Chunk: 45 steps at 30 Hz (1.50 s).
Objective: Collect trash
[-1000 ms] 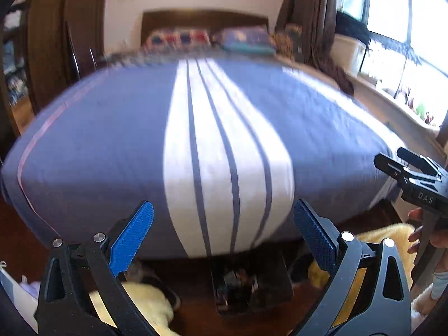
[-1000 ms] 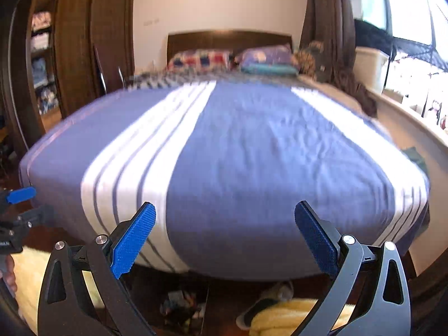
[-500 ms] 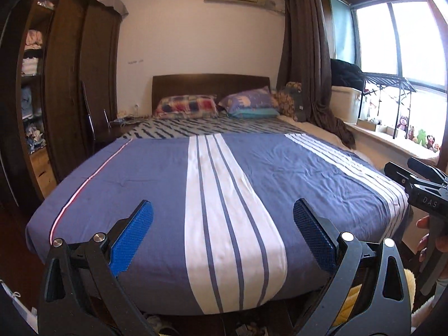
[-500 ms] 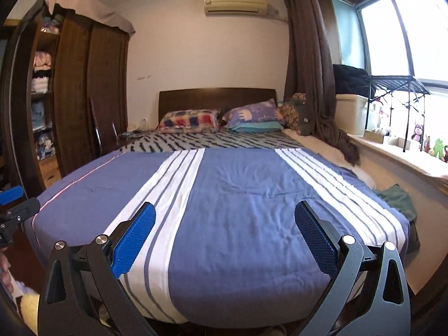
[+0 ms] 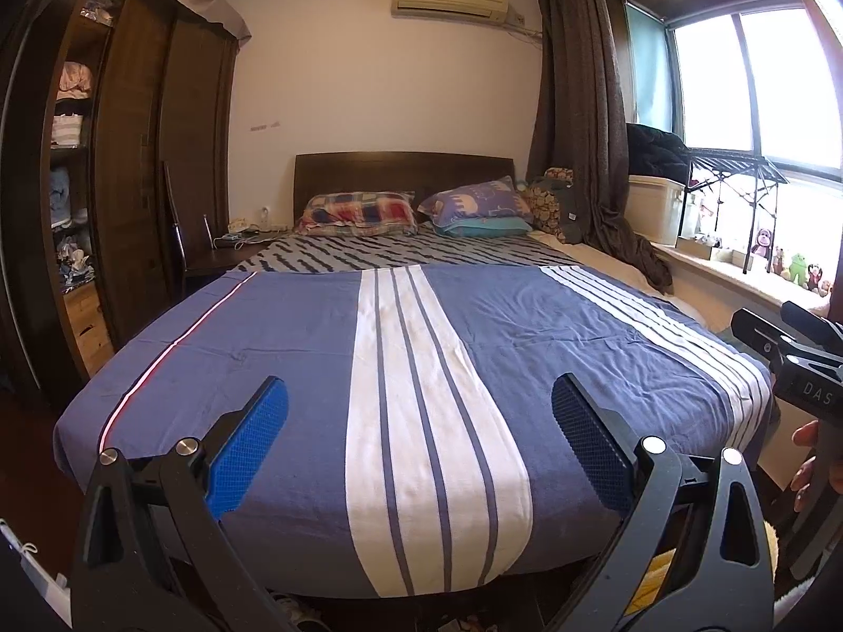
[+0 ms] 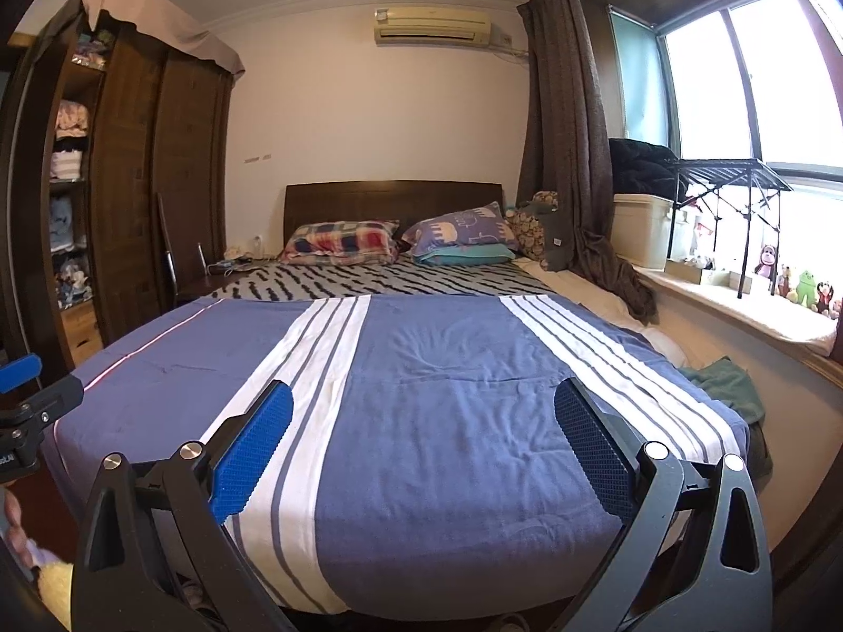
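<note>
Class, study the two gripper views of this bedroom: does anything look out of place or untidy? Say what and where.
A green cloth lies crumpled at the bed's window-side edge, partly hanging off the blue striped cover. The dark curtain trails onto the mattress near the pillows. Small items show on the floor under the foot of the bed, too hidden to identify.

Your bedspread point(image 5: 295, 363) reads blue with white stripe bands and a thin pink line at its left edge. Sheet point(image 5: 395, 255) beyond: grey, black dashes. Left pillow point(image 5: 355, 213) red-blue plaid; right pillow point(image 5: 477, 200) purple, elephant print. Curtain point(image 5: 579, 121) dark brown.
</note>
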### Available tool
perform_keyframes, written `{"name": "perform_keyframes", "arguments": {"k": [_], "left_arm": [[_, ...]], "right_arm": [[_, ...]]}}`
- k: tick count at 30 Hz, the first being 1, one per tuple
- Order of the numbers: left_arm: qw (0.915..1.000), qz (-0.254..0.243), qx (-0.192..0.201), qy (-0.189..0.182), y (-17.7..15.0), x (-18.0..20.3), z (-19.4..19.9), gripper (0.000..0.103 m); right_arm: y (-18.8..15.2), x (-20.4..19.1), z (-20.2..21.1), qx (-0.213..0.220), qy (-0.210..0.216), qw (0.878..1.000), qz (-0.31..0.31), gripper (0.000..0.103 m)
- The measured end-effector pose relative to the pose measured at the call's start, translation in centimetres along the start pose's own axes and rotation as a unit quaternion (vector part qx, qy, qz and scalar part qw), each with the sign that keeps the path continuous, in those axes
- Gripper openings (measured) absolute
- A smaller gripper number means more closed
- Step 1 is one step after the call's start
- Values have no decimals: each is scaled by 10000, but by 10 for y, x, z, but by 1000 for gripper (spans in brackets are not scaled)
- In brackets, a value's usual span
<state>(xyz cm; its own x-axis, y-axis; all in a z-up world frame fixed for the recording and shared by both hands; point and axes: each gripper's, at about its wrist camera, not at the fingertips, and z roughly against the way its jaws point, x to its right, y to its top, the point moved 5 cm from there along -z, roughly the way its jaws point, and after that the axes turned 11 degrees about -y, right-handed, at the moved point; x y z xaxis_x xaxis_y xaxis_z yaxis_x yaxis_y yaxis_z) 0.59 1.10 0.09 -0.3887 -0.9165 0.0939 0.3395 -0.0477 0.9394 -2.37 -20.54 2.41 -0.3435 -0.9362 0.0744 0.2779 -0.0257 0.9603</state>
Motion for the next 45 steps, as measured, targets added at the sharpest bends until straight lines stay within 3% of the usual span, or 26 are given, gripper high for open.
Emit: {"name": "perform_keyframes", "arguments": {"k": [45], "left_arm": [[10000, 14, 55, 41, 2, -5, 4, 95]], "right_arm": [[1, -13, 2, -60, 278, 9996, -74, 100]]}}
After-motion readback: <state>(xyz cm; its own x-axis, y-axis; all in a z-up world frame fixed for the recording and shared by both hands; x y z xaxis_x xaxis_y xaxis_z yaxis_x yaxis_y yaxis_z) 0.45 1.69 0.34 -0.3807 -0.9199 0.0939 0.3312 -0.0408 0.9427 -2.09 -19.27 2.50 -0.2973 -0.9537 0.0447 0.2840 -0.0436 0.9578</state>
